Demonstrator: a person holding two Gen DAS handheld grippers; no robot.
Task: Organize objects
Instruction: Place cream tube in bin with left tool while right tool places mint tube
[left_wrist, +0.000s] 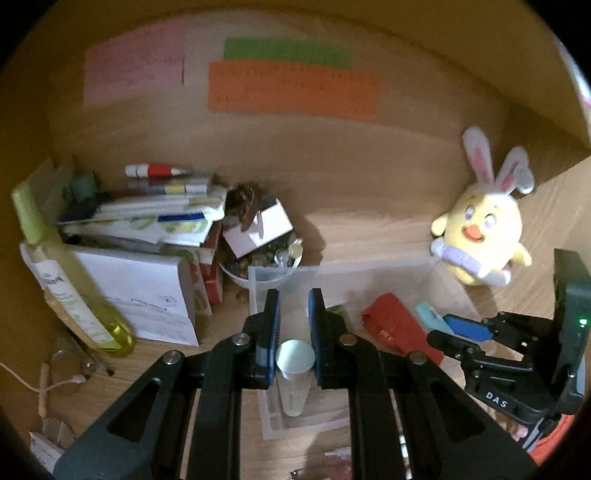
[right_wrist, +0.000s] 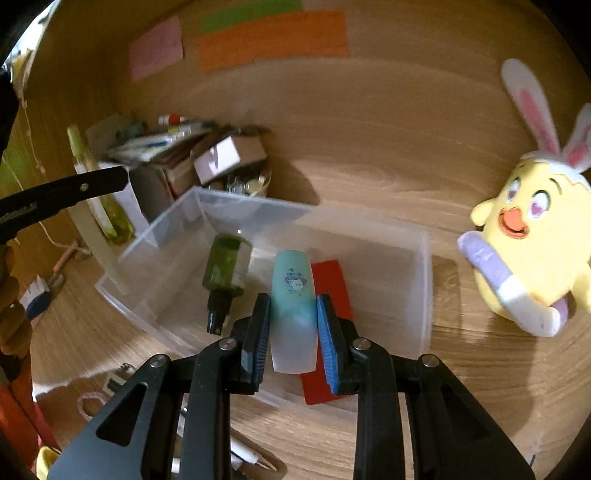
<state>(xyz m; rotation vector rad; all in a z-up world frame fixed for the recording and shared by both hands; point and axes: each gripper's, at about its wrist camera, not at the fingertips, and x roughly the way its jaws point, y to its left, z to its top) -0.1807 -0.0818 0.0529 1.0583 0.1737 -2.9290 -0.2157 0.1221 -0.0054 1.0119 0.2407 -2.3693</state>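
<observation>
Tongs status: left tongs pinch a small clear vial with a white cap, pads pressed on its cap end; right tongs pinch a pale teal case with a cartoon print, pads against its two sides. Both loads hang above the clear plastic bin, which sits on the wooden desk directly beneath and ahead of both tongs. Inside the bin, just left of the right tongs, lies a dark green bottle; a red packet lies under and right of them. Yellow plush chick stands well right of the right tongs, outside the bin; cluttered stack of boxes and pens lies left of the left tongs. Step judged: carrying items into the bin. Next move likely calls for lowering each load onto bare bin floor, clear of bottle and packet, then spreading the tongs.
</observation>
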